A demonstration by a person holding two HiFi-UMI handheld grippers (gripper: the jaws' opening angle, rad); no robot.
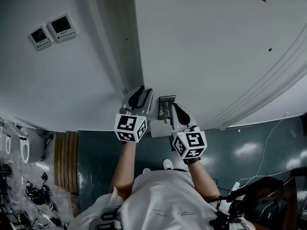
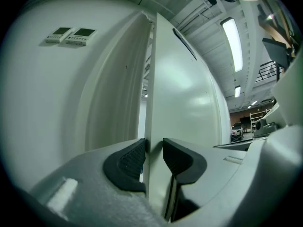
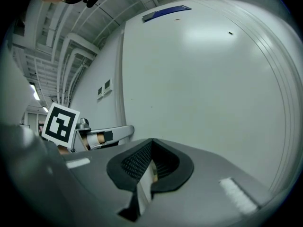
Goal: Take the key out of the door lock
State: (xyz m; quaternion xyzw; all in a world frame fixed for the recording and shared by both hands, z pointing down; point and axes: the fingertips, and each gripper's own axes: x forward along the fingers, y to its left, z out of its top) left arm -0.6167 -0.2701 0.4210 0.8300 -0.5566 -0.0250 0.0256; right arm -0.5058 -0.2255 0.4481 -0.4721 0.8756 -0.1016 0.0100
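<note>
The left gripper is held at the white door, its jaws wide apart, and the door edge is seen between them. The right gripper is fully closed just beside the door handle. A thin pale sliver is seen between its pads; whether this is the key cannot be told.

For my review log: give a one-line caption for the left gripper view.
Left tool, jaws apart, straddles the edge of the white door; two wall panels at upper left.
</note>
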